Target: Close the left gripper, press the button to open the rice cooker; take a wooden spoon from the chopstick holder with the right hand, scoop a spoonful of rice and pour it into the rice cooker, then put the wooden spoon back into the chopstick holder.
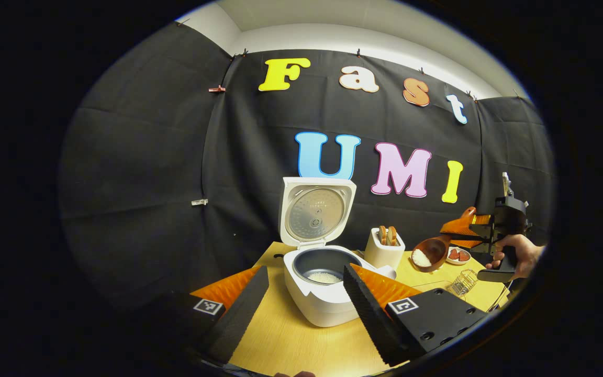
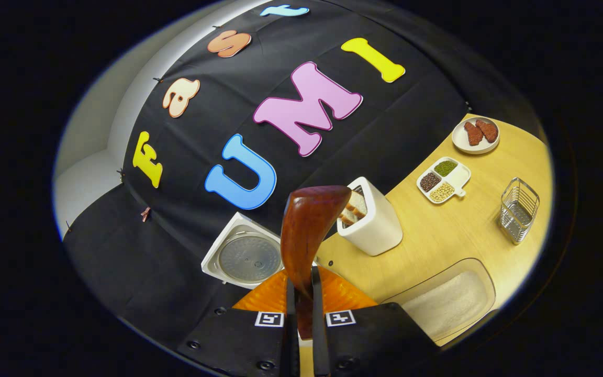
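Staged kitchen booth: black cloth wall (image 1: 139,173), wooden table (image 2: 453,230), rice cooker (image 1: 322,283).

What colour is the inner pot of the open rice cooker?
Dark grey inner pot, inside the white rice cooker; clearest in the left gripper view.

one rice cooker (image 1: 322,283), one wooden spoon (image 2: 306,230), one white holder (image 2: 372,222), one wire basket (image 2: 518,209), one clear container of rice (image 2: 450,301), one three-part dish of beans (image 2: 443,179), one small plate (image 2: 475,137) with two reddish pieces, two grippers.
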`<state>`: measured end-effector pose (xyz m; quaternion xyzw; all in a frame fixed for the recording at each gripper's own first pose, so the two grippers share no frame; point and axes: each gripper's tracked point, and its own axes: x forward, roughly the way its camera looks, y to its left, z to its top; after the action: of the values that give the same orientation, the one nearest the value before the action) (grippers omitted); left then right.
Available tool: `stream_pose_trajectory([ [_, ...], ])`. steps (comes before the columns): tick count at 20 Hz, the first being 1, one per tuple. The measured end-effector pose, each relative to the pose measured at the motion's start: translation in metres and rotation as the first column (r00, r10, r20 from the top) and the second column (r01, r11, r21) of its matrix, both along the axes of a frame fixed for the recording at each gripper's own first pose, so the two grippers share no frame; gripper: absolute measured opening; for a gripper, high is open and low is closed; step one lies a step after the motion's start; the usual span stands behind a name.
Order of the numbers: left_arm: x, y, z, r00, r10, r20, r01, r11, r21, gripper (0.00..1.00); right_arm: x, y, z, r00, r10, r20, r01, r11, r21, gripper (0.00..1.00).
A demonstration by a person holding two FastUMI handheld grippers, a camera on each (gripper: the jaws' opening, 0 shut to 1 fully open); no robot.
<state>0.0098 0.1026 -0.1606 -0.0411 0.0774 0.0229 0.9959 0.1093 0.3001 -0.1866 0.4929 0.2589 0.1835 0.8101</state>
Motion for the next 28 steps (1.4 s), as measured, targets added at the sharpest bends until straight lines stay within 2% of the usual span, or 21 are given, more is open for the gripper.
stream_pose_trajectory([
  [7,0.006,0.02,-0.002,0.999,0.037,-0.007,-0.037,0.999,0.003,0.99,0.027,0.076,0.012,0.999,0.038,-0.014,-0.037,0.998,0.057,0.14],
  [11,0.005,0.029,-0.005,0.999,0.048,-0.014,-0.048,0.999,0.006,0.99,0.046,0.118,0.015,0.999,0.043,-0.004,-0.042,0.999,0.032,0.14],
  [16,0.004,0.039,-0.012,0.997,0.066,-0.026,-0.066,0.998,-0.008,0.98,0.064,0.162,0.005,0.997,0.075,0.027,-0.073,0.995,-0.073,0.14],
  [20,0.001,0.046,-0.018,0.996,0.078,-0.036,-0.078,0.997,-0.016,0.99,0.074,0.182,-0.018,0.994,0.101,0.039,-0.092,0.977,-0.193,0.14],
  [23,-0.005,0.053,-0.027,0.994,0.094,-0.055,-0.096,0.995,-0.028,0.99,0.075,0.192,-0.031,0.988,0.142,0.064,-0.117,0.947,-0.298,0.14],
  [28,-0.017,0.06,-0.036,0.991,0.11,-0.075,-0.112,0.993,-0.023,0.99,0.076,0.209,-0.034,0.959,0.239,0.151,-0.146,0.875,-0.462,0.14],
])
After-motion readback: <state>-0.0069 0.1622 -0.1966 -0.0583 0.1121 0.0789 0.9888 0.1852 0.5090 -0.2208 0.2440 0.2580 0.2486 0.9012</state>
